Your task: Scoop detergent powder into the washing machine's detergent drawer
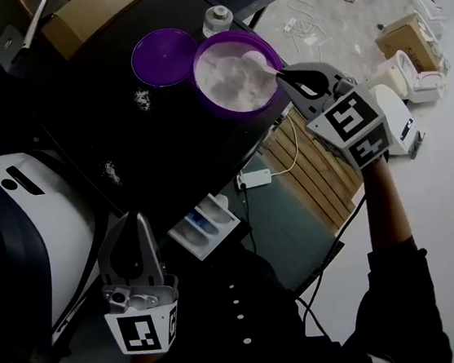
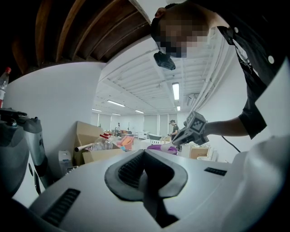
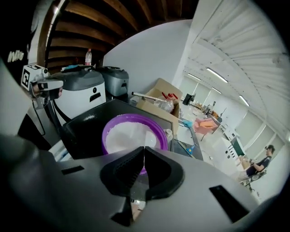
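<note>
1. Left gripper [image 1: 139, 224] sits lowest in the head view. Its jaws are pressed together with nothing between them, and its own view [image 2: 144, 152] shows the same.
2. Detergent drawer [image 1: 204, 225] stands pulled out below the front edge of the black machine top [image 1: 123, 140], near the left gripper's tips. Only the head view shows its compartments.
3. Purple tub [image 1: 235, 114] of white powder stands at the top's right edge. A purple lid [image 1: 164, 57] lies flat just beside it, further in from that edge.
4. Right gripper [image 1: 281, 75] is clamped on the handle of a translucent scoop [image 1: 257, 59]. Its own view [image 3: 143, 148] shows the scoop [image 3: 149, 136] over the powder, inside the tub's rim [image 3: 106, 131].
5. The left gripper view gives the side-on look, with the scoop [image 2: 166, 147] at the tub [image 2: 158, 147]. Whether it touches the powder cannot be told.
6. Only the head view shows spilled powder [image 1: 143, 100] on the top, near the lid.
</note>
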Demonstrator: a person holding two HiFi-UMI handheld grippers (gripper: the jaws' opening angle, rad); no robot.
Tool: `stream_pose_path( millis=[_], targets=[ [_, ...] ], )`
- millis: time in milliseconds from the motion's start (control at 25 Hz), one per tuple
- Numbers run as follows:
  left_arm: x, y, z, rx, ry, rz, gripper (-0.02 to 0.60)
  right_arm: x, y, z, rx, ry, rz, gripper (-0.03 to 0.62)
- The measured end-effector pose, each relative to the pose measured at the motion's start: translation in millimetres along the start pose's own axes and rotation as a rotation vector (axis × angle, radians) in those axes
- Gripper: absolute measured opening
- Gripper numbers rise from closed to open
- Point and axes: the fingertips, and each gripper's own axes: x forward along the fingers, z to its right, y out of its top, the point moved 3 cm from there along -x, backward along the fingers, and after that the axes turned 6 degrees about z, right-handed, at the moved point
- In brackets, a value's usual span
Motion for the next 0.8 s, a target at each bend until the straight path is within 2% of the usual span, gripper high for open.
stream_pose_path(
  millis=[200,320,600,800],
  targets=[
    [-2.1,-0.4,-2.8,-0.001,0.011,-0.005,0.015,3.5,-4.5,3.0,-0.081,-0.043,-0.062,0.032],
    [-2.1,0.7,-3.4,-0.006,0.018,0.000,0.015,7.6,-6.9,0.5,-0.082,-0.025,-0.092,0.032],
    [-5.3,1.1,-5.4,-0.007,0.023,-0.006,0.015,12.3,-10.1,-7.5,0.082,0.079,-0.126,0.032],
    [-6.1,2.5,-7.2,-0.006,0.025,-0.003,0.015,15.3,-15.7,-9.0,0.244,0.138,-0.130,0.032]
  ],
)
